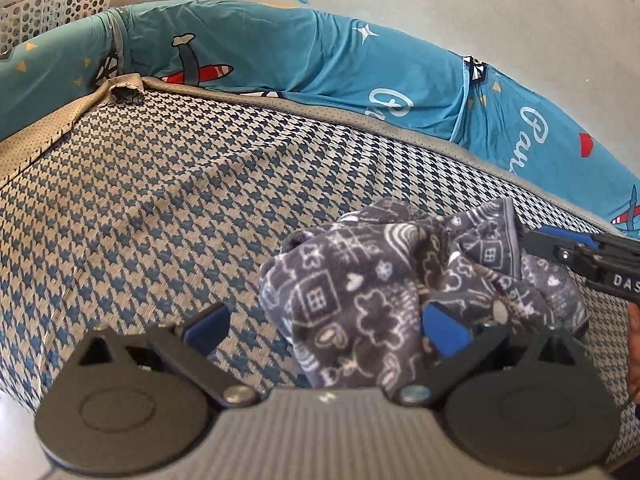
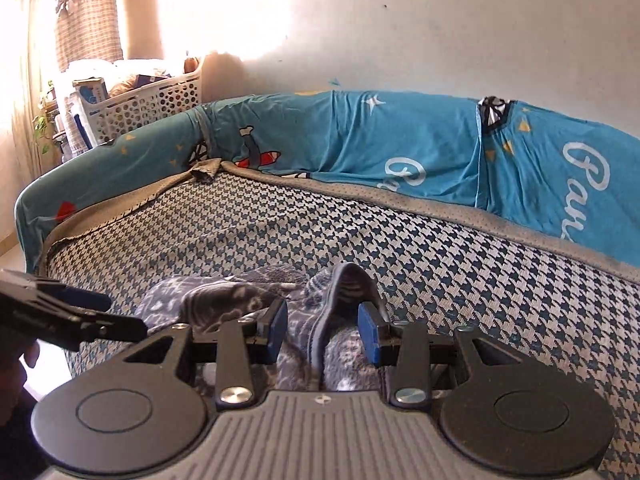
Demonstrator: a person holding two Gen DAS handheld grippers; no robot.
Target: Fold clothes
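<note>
While the left wrist camera looks down across the houndstooth mattress point(image 1: 168, 184), I see my left gripper point(image 1: 324, 326) standing wide apart, its right blue pad point(image 1: 446, 330) pushed against the crumpled grey patterned garment point(image 1: 360, 280) but pinching nothing. The garment lies bunched in a heap near the front edge of the mattress, so I judge this hand is waiting for an edge worth taking. From the right, my right gripper point(image 1: 532, 240) reaches in at the heap's far corner, where a plain hem stands up; the tips seem to have that hem, though this view doesn't settle it.

In the right wrist view, the right gripper point(image 2: 323, 330) is partly spread, with the garment point(image 2: 224, 300) lying between the pads and its banded hem point(image 2: 348, 280) arching up just past them. I can't tell whether the pads actually bite the cloth. The left gripper point(image 2: 100, 316) enters from the left edge. Behind runs the blue printed sheet point(image 2: 400, 140), with a white perforated basket point(image 2: 152, 100) beyond.
</note>
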